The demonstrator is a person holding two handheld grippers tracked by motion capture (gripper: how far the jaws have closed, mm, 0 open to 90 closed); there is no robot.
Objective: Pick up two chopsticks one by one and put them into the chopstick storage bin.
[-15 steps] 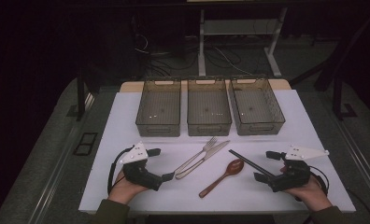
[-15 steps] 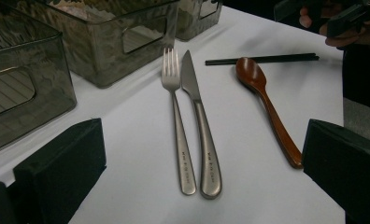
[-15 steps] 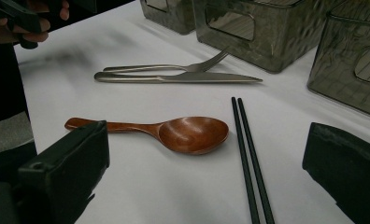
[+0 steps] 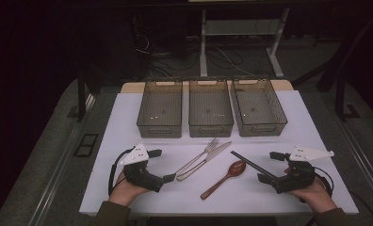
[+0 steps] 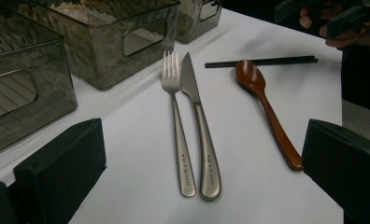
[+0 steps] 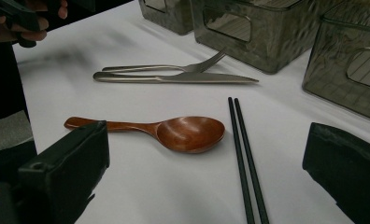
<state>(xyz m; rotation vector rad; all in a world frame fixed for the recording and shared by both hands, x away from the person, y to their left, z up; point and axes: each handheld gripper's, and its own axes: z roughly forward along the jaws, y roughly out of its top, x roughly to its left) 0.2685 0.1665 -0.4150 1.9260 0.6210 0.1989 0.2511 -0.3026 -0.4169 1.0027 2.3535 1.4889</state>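
Fork: a matte steel fork [image 4: 198, 157] lay at the centre of the high view, slim handle toward the lower left, tines toward the bins.
Knife: a matching steel knife [image 4: 205, 161] lay just beside the fork, parallel to it, its blade smooth and pointed.
Spoon: a glossy reddish-brown wooden spoon [image 4: 223, 179] with an oval bowl lay right of the knife.
Chopsticks: two thin black chopsticks [image 4: 251, 164] lay side by side, just right of the spoon's bowl.
Bins: three smoky translucent plastic bins [image 4: 211, 109], rectangular with cut-out handles, stood in a row above the cutlery.
Table: a smooth white table [image 4: 123, 117].
Left gripper: the left gripper [image 4: 165, 165] sat at lower left, jaws spread wide, holding nothing.
Right gripper: the right gripper [image 4: 267, 166] sat at lower right, jaws likewise spread and empty.
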